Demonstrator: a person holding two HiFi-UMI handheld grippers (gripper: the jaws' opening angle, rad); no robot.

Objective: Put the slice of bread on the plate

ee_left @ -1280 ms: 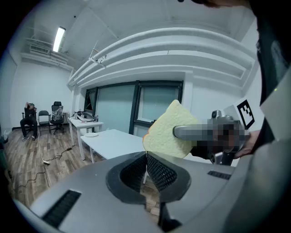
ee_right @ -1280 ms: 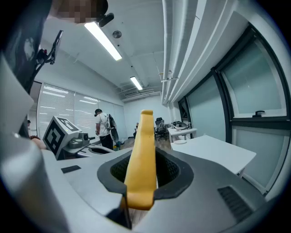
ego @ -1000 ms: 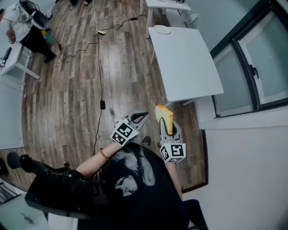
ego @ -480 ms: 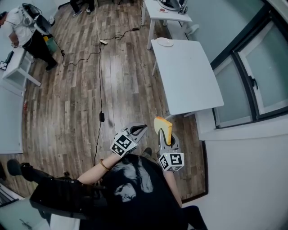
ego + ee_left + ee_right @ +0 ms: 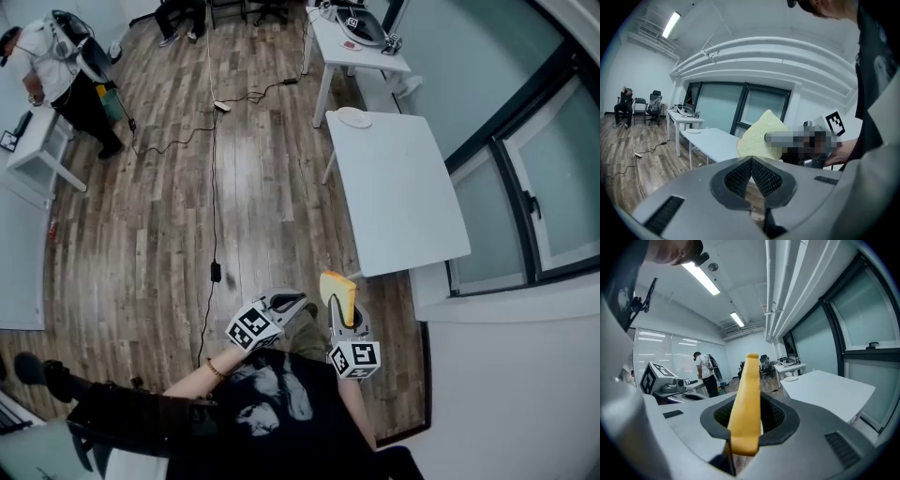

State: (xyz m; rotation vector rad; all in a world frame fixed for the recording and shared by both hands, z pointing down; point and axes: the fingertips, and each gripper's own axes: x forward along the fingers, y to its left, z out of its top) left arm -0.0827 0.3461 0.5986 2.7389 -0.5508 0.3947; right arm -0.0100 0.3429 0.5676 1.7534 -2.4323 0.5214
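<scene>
My right gripper (image 5: pixel 340 305) is shut on a yellow slice of bread (image 5: pixel 337 287), which stands on edge between its pads. In the right gripper view the bread (image 5: pixel 747 394) rises straight up out of the jaws. Beside it on the left, my left gripper (image 5: pixel 296 301) is shut and holds nothing; its pads (image 5: pixel 740 174) meet in front of the bread (image 5: pixel 759 136). A small white plate (image 5: pixel 354 117) lies at the far end of the long white table (image 5: pixel 398 197), well ahead of both grippers. The plate (image 5: pixel 791 378) shows in the right gripper view and the plate (image 5: pixel 693 131) in the left gripper view.
Both grippers hang over wooden floor near the table's near corner (image 5: pixel 366 272). A black cable (image 5: pixel 213 187) runs along the floor. Behind stands a second white table (image 5: pixel 361 47) with equipment. A person (image 5: pixel 56 56) stands by a desk at far left. Windows (image 5: pixel 544 197) line the right wall.
Both grippers have moved a little nearer the table's near corner, the bread still held upright. More of the room's far end has come into the head view.
</scene>
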